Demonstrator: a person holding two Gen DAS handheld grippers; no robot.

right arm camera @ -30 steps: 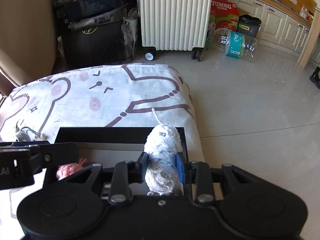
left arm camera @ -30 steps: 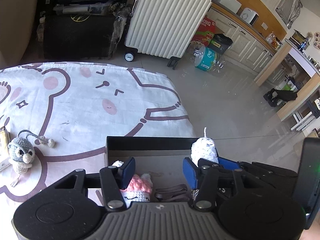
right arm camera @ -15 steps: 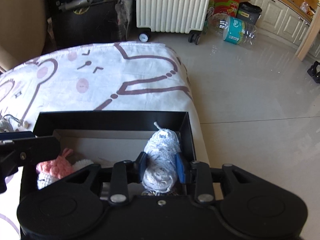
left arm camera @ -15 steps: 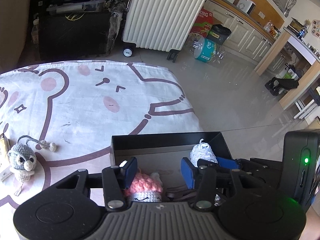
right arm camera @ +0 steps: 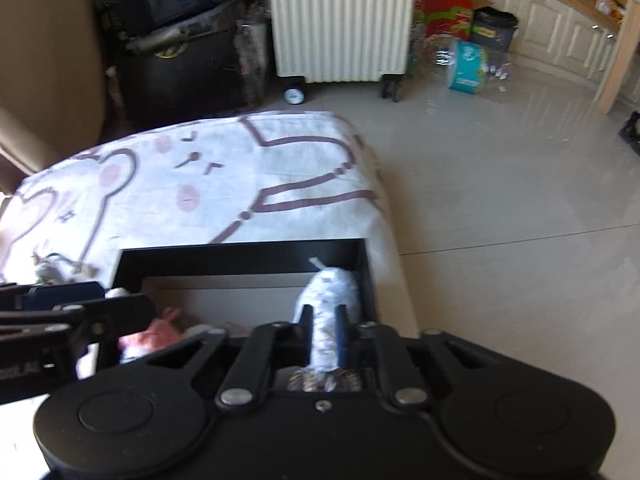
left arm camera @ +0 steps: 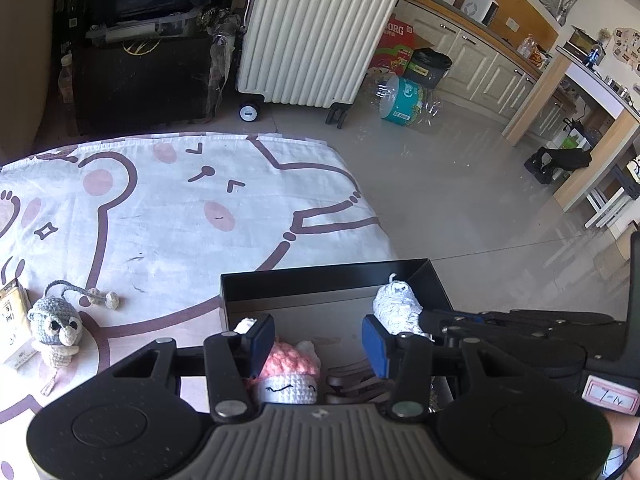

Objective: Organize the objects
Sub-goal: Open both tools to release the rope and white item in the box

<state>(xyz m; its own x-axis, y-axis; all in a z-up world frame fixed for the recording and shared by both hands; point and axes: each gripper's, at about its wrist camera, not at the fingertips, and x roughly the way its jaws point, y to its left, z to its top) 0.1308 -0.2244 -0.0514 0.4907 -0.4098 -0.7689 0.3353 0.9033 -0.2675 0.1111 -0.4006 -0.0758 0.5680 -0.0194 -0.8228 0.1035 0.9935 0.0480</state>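
A black open box (left arm camera: 320, 282) (right arm camera: 240, 258) sits on the bear-print sheet near its right edge. My right gripper (right arm camera: 325, 326) is shut on a white crochet toy (right arm camera: 330, 296), held low inside the box's right end; the toy also shows in the left wrist view (left arm camera: 396, 306). My left gripper (left arm camera: 318, 340) is open and empty above the box's near side. Under it a pink-and-white crochet toy (left arm camera: 288, 376) (right arm camera: 150, 336) lies in the box beside a brown strap (left arm camera: 352, 384). A grey crochet owl (left arm camera: 54, 330) with a cord lies on the sheet at left.
The sheet (left arm camera: 160, 208) ends at the right, with bare tiled floor (left arm camera: 460, 184) beyond. A paper packet (left arm camera: 10, 320) lies at the far left by the owl. A cream suitcase (left arm camera: 312, 32), a black case (left arm camera: 140, 80) and kitchen cabinets stand at the back.
My right gripper has lowered the white toy from above the box rim down into the box's right end. My left gripper stays open over the pink toy.
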